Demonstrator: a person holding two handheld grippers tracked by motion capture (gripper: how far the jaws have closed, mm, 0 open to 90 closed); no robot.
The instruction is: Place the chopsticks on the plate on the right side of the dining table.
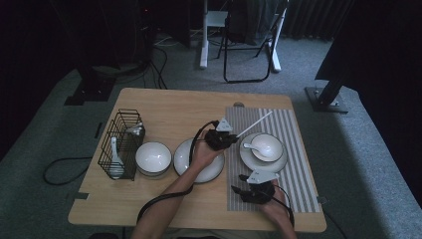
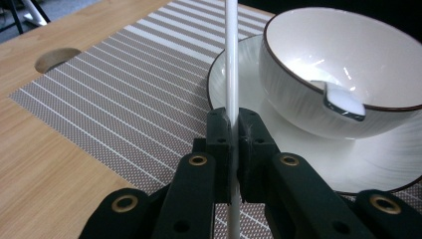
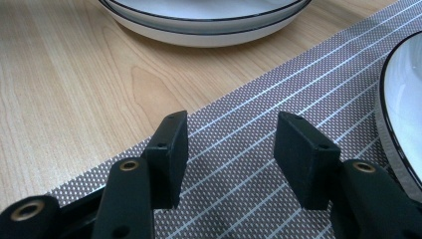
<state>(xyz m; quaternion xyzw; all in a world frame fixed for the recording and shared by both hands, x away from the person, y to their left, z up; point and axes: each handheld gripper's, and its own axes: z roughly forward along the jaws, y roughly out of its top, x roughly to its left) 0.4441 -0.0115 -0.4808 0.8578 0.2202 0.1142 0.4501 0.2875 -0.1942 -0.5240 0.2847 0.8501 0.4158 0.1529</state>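
Here, the left gripper (image 2: 232,130) has its fingers clamped on a white chopstick (image 2: 230,59) pointing toward two o'clock beside a bowl (image 2: 343,64); the right gripper (image 3: 231,149) rests over the striped placemat (image 3: 259,114), fingers apart.

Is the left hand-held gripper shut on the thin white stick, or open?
Shut on it. In the left gripper view, the left hand-held gripper presses both black pads against the thin white stick, leaving no gap.

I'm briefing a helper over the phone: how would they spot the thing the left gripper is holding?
Find the striped placemat on the wooden table's right half. Above its near-left part, the left gripper is shut on a thin white stick slanting away, the one long straight piece among round dishes.
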